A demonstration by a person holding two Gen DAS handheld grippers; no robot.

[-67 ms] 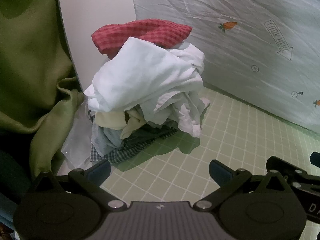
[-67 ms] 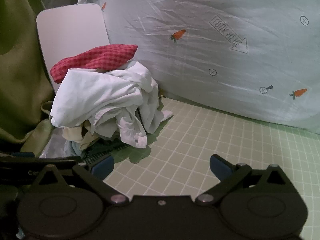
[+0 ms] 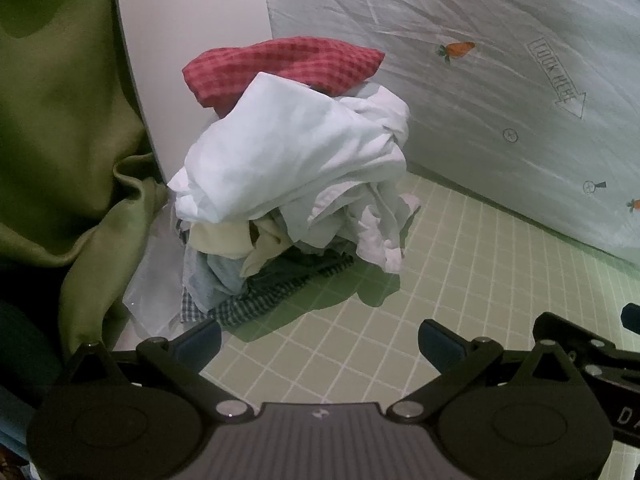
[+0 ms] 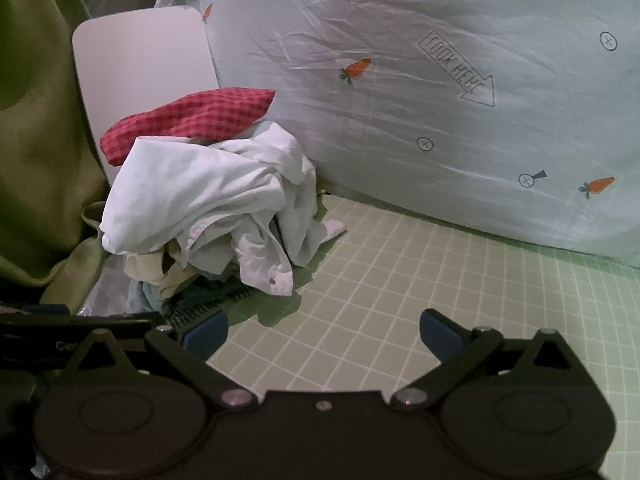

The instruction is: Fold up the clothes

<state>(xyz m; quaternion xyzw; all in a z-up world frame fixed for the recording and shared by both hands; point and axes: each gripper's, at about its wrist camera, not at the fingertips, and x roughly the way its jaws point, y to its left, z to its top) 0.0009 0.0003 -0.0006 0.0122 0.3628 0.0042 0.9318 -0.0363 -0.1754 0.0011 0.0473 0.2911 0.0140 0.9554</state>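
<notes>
Nothing moved: clothes pile (image 3: 292,184) beyond both tongs.

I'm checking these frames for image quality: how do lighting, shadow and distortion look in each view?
Left wrist: dim light, dark vignetted corners, the clothes pile casting a shadow onto the green grid mat, whose lines bow from fisheye. Right wrist: similarly dim, the carrot-print sheet bulging with distortion, open right tongs dark and soft-edged.

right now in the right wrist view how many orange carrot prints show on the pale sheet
3: one small carrot beside the white board's top corner, one left of the LOOK HERE arrow, one low at right. Folds may hide more.
</notes>
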